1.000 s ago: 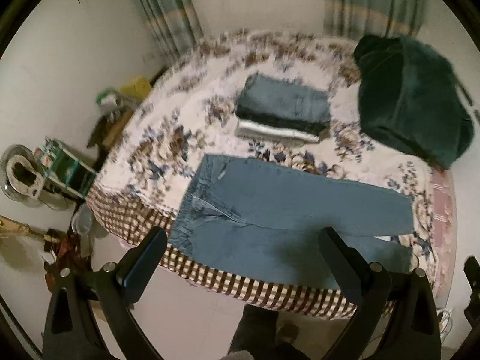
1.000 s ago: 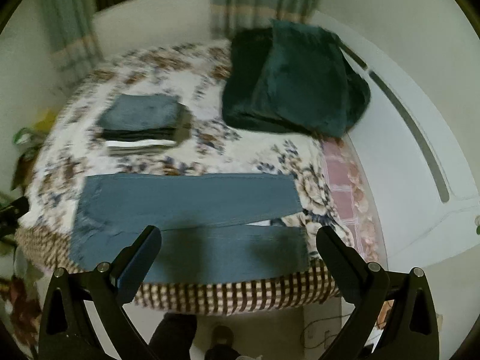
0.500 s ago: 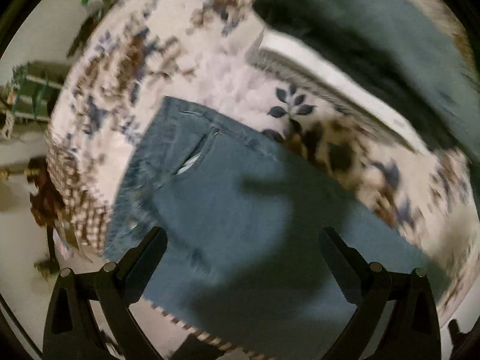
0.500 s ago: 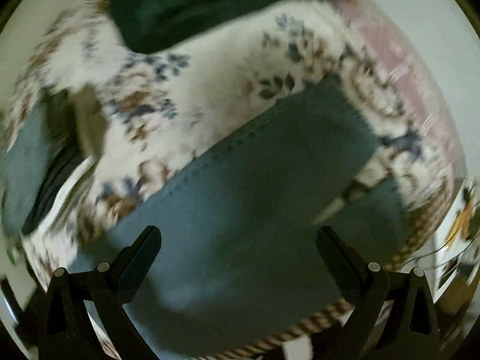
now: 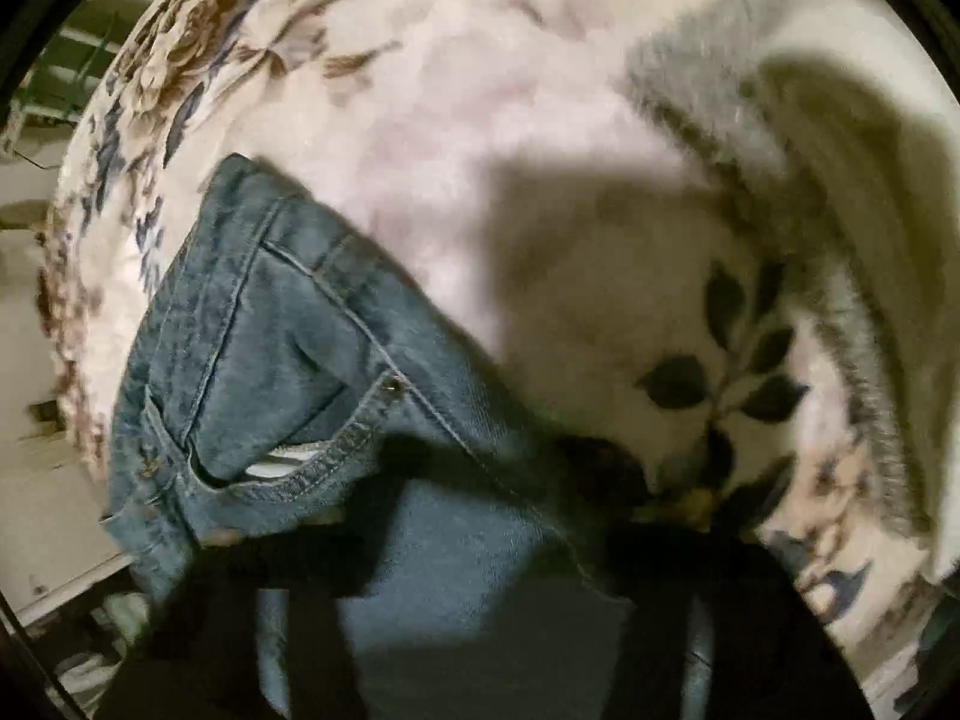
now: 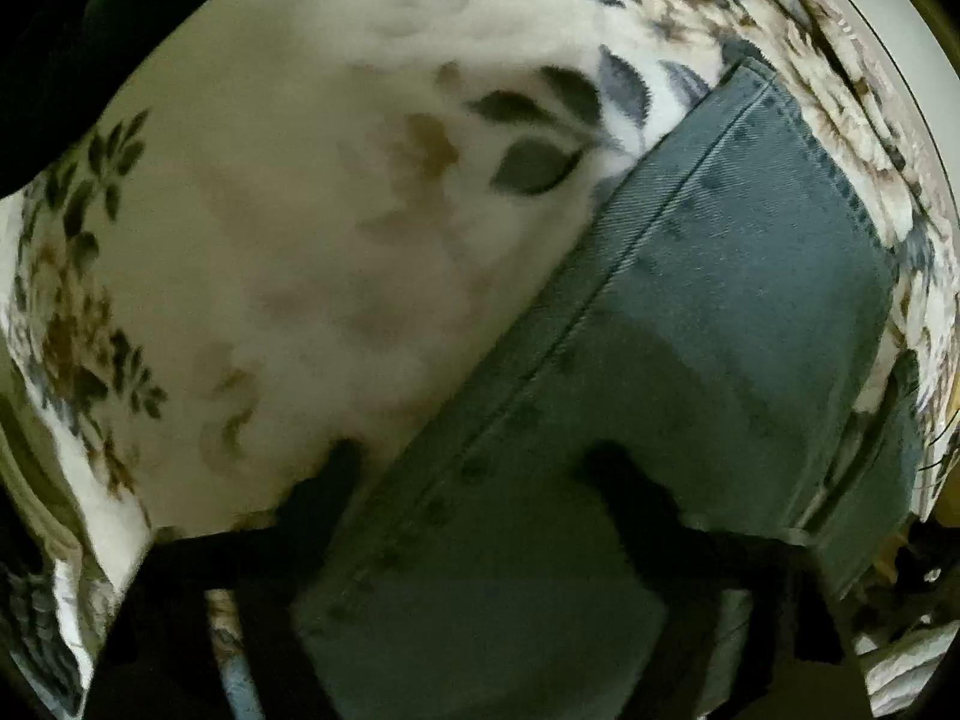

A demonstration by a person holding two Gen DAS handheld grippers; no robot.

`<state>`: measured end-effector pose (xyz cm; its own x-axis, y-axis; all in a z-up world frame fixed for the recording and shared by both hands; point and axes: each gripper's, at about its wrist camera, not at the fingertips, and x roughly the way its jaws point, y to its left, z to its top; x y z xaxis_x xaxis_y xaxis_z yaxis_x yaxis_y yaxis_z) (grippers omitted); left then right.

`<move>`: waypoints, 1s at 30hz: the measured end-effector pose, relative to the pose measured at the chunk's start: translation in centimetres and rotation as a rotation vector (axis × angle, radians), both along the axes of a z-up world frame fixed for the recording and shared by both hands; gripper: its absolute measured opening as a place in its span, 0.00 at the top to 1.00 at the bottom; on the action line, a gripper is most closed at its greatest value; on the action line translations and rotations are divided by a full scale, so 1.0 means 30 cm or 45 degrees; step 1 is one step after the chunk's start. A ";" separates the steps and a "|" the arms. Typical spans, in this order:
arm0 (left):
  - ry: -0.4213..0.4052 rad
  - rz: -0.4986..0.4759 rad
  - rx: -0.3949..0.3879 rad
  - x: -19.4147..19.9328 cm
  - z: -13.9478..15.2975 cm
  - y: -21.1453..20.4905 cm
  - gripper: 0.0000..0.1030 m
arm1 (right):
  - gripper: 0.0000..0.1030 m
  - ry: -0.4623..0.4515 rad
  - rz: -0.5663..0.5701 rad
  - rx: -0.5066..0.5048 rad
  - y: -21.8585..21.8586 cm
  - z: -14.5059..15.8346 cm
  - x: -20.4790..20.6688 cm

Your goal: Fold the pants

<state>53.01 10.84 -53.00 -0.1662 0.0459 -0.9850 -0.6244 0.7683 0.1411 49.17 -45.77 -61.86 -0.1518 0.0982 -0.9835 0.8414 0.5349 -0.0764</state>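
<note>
One jeans (image 5: 372, 420), two spread claws (image 5: 486, 480) (image 6: 480, 468) over it.

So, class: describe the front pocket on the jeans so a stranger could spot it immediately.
Start at the floral blanket, then find the blue jeans lying on it. Near the waist end is the pocket: a curved, stitched opening with white lining showing and a small metal rivet at its corner.

Jeans (image 5: 336, 396) flat on bedspread (image 5: 456, 138), folded clothes (image 5: 840, 192) behind
</note>
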 end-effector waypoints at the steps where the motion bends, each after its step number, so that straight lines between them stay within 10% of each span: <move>1: -0.049 -0.004 -0.026 -0.018 0.030 0.002 0.79 | 0.58 -0.011 0.005 -0.002 -0.004 0.002 -0.008; 3: -0.138 -0.041 -0.072 -0.054 0.100 -0.018 0.94 | 0.87 -0.044 -0.007 0.028 -0.006 0.015 -0.033; 15: -0.545 -0.122 -0.101 -0.524 0.701 -0.026 0.95 | 0.94 -0.456 -0.007 0.109 0.022 0.445 -0.464; 22: -0.552 -0.086 -0.082 -0.867 0.596 0.101 0.96 | 0.94 -0.424 0.088 0.123 0.061 0.528 -0.889; 30: -0.340 0.008 -0.093 -1.184 0.292 0.147 0.96 | 0.94 -0.250 0.133 0.203 0.096 0.261 -1.221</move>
